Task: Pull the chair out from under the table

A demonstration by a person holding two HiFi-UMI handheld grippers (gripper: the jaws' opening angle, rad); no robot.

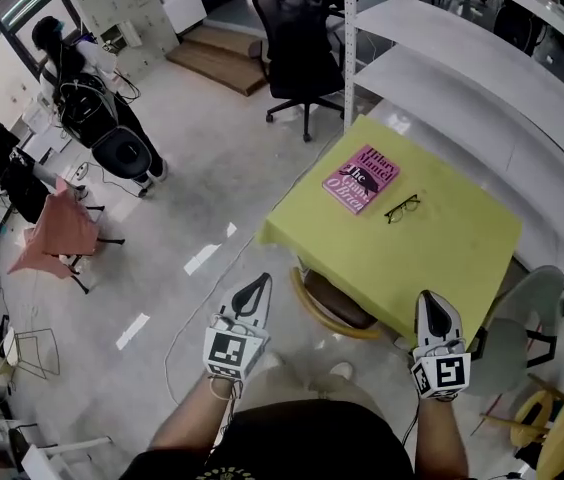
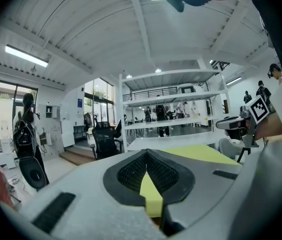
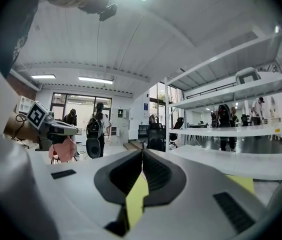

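A yellow-green table (image 1: 432, 258) stands ahead of me in the head view. A chair (image 1: 337, 310) with a brown seat and yellow rim is tucked under its near edge, mostly hidden. My left gripper (image 1: 260, 284) hangs shut and empty just left of the chair, short of the table's near-left side. To the right, my right gripper (image 1: 432, 303) is shut and empty over the table's near edge. In the left gripper view the jaws (image 2: 146, 153) meet, with the tabletop (image 2: 201, 153) beyond. The right gripper view shows its gripper (image 3: 142, 153) closed too.
On the table lie a pink book (image 1: 361, 178) and black glasses (image 1: 402, 208). A grey chair (image 1: 522, 328) stands to the right, a black office chair (image 1: 300, 53) beyond, white shelving (image 1: 482, 98) behind the table. A person (image 1: 92, 98) stands far left.
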